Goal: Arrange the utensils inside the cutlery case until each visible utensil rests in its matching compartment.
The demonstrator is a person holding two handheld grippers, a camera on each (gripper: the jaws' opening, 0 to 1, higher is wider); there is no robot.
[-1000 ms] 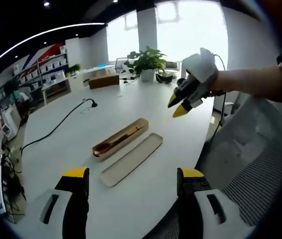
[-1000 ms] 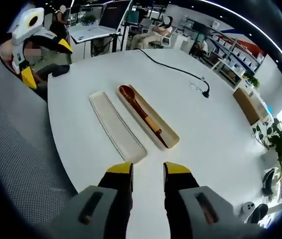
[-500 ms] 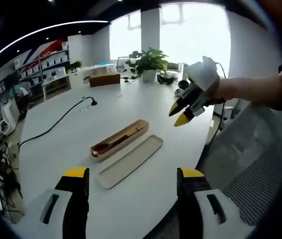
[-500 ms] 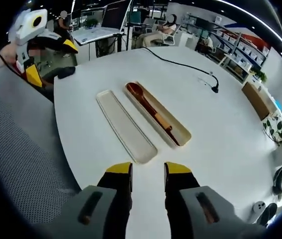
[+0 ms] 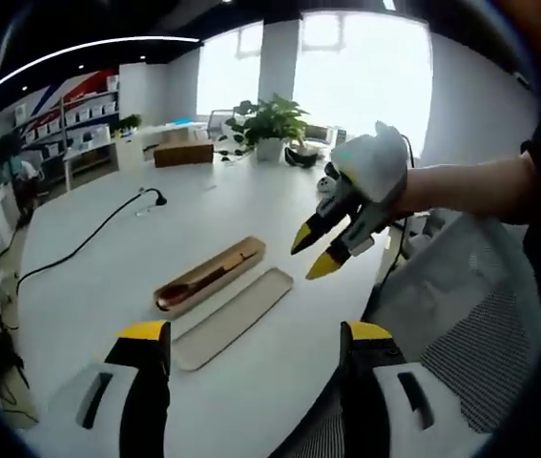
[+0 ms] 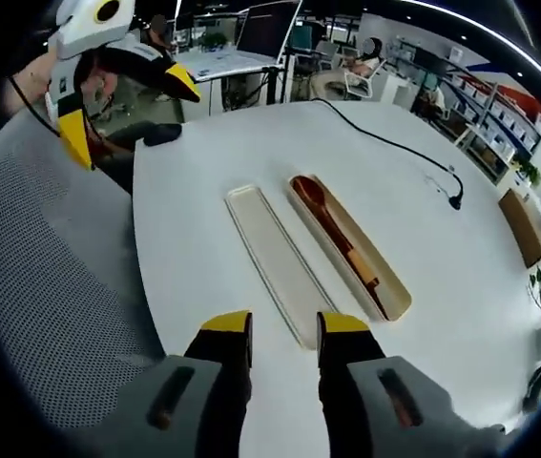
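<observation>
A tan cutlery case lies open on the white table, with a brown wooden spoon lying along it. Its flat pale lid rests beside it, on the side nearer me. In the left gripper view the case and lid lie ahead of my left gripper, which is wide open and holds nothing. My right gripper hovers at the lid's near end, its jaws a narrow gap apart and holding nothing. It also enters the left gripper view as the right gripper, held by a hand above the table's edge.
A black cable with a small stand runs across the table's far side. A potted plant and a wooden box stand at the far end. A grey mesh chair sits against the table's near edge. People sit at desks behind.
The right gripper has come down and closer to the case and lid. Both cameras shifted. Case, lid and spoon lie as before, and the jaws' openings are unchanged.
</observation>
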